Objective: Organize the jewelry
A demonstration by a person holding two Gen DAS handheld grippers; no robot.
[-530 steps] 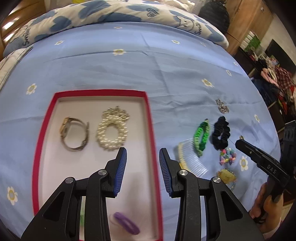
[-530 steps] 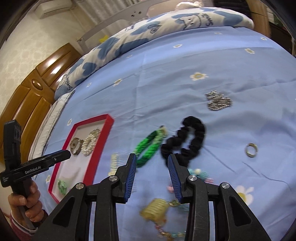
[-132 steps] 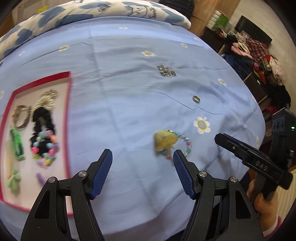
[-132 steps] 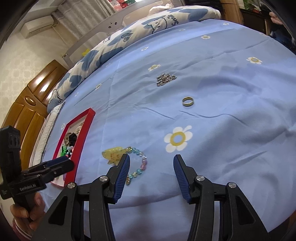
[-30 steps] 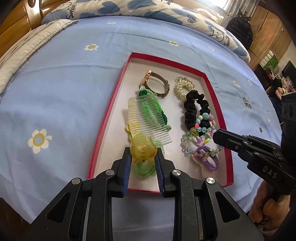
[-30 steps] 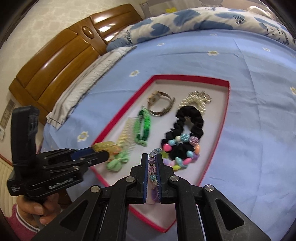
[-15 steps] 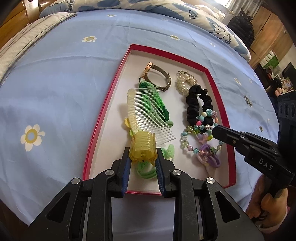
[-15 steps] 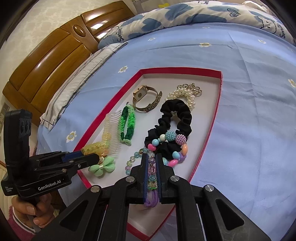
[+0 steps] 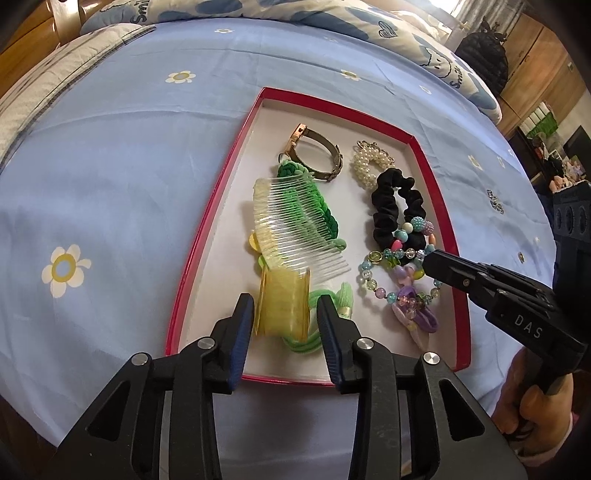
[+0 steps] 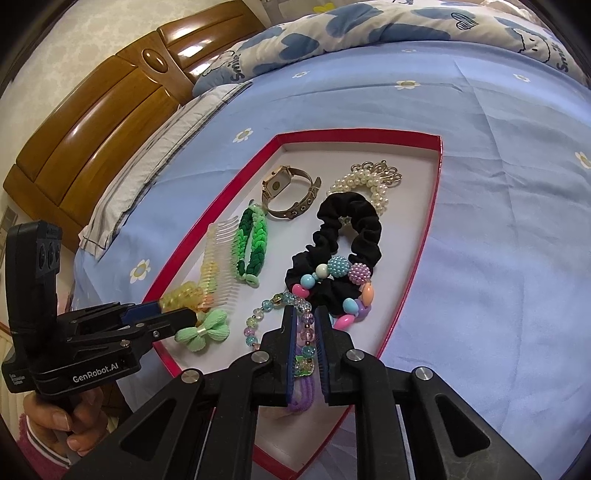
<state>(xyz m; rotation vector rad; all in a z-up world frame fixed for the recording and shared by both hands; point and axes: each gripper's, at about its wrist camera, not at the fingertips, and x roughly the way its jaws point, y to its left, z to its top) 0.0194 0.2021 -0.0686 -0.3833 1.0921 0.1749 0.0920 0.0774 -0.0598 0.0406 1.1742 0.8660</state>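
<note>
A red-rimmed tray [image 9: 218, 192] [image 10: 430, 221] on the blue bedspread holds a watch [image 9: 314, 155], a pearl bracelet [image 9: 369, 162], a black scrunchie [image 9: 391, 210], a green braided band, a clear comb [image 9: 291, 225] and a green bow. My left gripper [image 9: 284, 325] has its jaws slightly apart around a yellow hair claw [image 9: 282, 306] that rests in the tray. My right gripper [image 10: 306, 347] is shut on a pastel bead bracelet [image 10: 266, 314] over a purple hair tie [image 10: 303, 395].
A silver chain [image 9: 495, 205] and a small ring [image 9: 520, 255] lie on the bedspread right of the tray. A wooden headboard [image 10: 92, 125], pillows and a patterned quilt [image 10: 369, 26] lie beyond. The bed edge is just below the tray.
My left jaws have widened and the yellow claw now lies in the tray by the comb. My right gripper has lowered the bead bracelet onto the tray.
</note>
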